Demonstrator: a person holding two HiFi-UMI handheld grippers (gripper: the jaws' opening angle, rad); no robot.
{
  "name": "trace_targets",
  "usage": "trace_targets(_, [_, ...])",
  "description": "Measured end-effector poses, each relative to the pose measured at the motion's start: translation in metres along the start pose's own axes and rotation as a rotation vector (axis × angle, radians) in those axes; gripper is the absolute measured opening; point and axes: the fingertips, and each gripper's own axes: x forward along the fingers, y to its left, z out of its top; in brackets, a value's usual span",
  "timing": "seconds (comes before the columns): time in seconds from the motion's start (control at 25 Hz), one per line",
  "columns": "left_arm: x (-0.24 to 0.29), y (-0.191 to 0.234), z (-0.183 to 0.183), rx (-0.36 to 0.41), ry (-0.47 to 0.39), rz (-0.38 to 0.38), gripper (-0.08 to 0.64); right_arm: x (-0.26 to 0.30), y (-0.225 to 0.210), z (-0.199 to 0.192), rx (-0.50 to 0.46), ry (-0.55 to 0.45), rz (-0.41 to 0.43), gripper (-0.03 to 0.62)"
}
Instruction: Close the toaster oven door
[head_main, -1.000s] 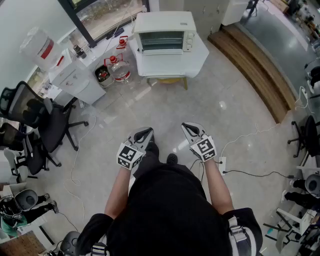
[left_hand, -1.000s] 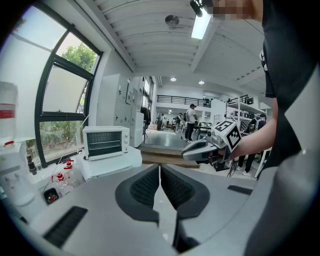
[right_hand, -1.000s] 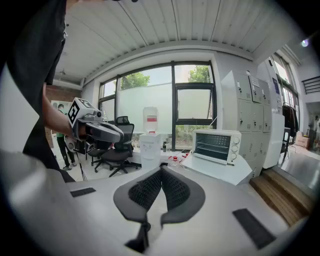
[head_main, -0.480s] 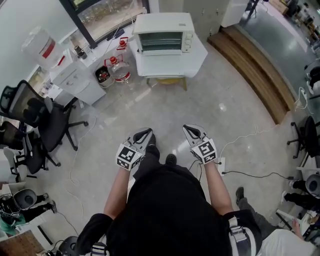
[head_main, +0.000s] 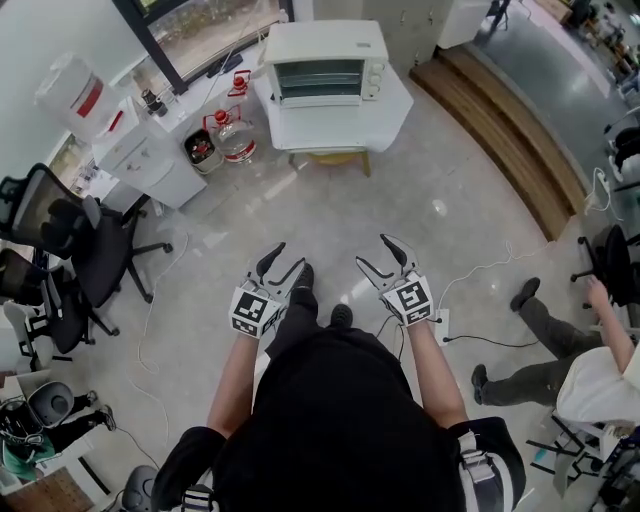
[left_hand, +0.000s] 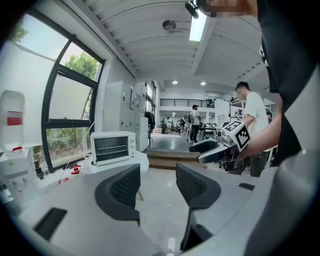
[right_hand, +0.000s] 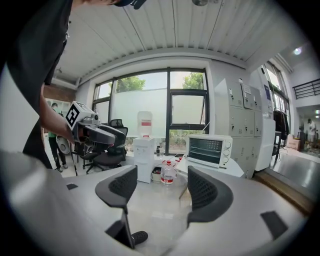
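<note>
The white toaster oven (head_main: 322, 62) stands on a white table (head_main: 335, 125) across the room, far from both grippers. Its front shows a dark inside with racks, and I cannot tell from here how the door stands. It also shows small in the left gripper view, toaster oven (left_hand: 112, 146), and in the right gripper view, toaster oven (right_hand: 209, 150). My left gripper (head_main: 288, 256) and right gripper (head_main: 374, 251) hang side by side over the floor in front of the person's body. Both sets of jaws are opening, with nothing between them.
A water dispenser (head_main: 72, 92), a white cabinet (head_main: 150, 160) and a water jug (head_main: 232, 140) stand left of the table. Office chairs (head_main: 70, 240) crowd the left. A wooden step (head_main: 505, 120) runs at the right. A person (head_main: 580, 350) sits at the right, by a floor cable (head_main: 480, 275).
Both grippers' jaws have gone from shut to open while staying roughly in place. A person has come into view at the right edge.
</note>
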Motion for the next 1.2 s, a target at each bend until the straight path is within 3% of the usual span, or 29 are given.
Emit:
trace_targets(0.12, [0.005,0.008,-0.007,-0.004,0.014,-0.022,0.277,0.006,-0.007,0.005,-0.011,-0.016,-0.052,0.415])
trace_targets(0.28, [0.013,0.022,-0.010,0.013,0.029,-0.038,0.295,0.016,-0.018,0.008,-0.016,-0.022,-0.111,0.519])
trace_targets(0.72, [0.034,0.087,0.001,-0.035,0.003,-0.005,0.296,0.049,-0.046,0.003,0.060,0.008,-0.151,0.538])
trace_targets(1.2, [0.080,0.144,0.011,-0.041,0.021,-0.068,0.295,0.102,-0.083,0.013,0.087,0.026,-0.200,0.538])
